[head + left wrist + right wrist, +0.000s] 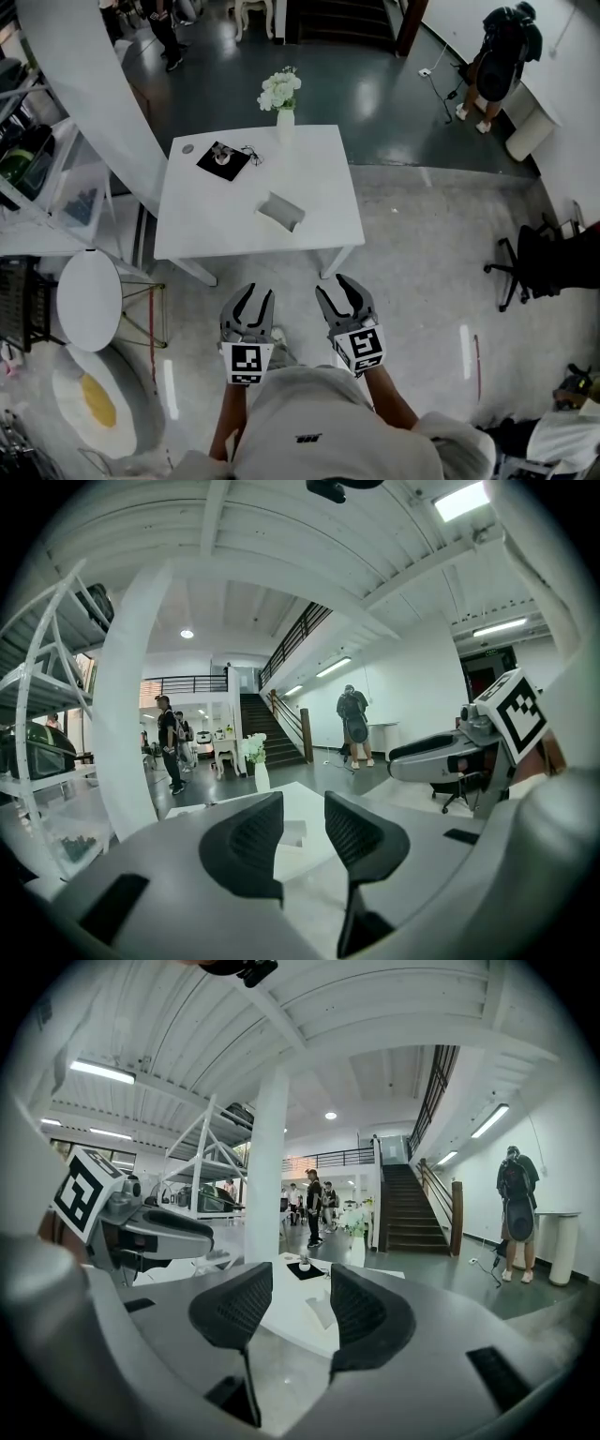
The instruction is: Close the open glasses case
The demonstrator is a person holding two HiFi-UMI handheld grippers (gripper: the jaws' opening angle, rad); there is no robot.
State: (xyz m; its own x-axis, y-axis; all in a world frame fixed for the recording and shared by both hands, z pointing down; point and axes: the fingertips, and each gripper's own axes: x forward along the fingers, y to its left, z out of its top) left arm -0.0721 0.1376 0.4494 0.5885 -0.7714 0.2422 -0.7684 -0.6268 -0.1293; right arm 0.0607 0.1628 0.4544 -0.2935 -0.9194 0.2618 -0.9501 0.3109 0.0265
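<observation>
The glasses case [279,210] lies open on the white table [211,230], grey, near the table's right front part. Both grippers hover over the floor short of the table's front edge, apart from the case. My left gripper [255,296] is open with nothing between its jaws; in the left gripper view [302,813] the case [292,833] shows far off through the gap. My right gripper [336,289] is open and empty too; the right gripper view [300,1288] looks along the jaws at the table, with the case [322,1313] ahead.
On the table's back stand a vase of white flowers [281,94], a black mat with a small object [223,159] and a pair of glasses [251,153]. A round white side table [89,300] and shelving [37,159] are at the left, an office chair [530,267] at the right.
</observation>
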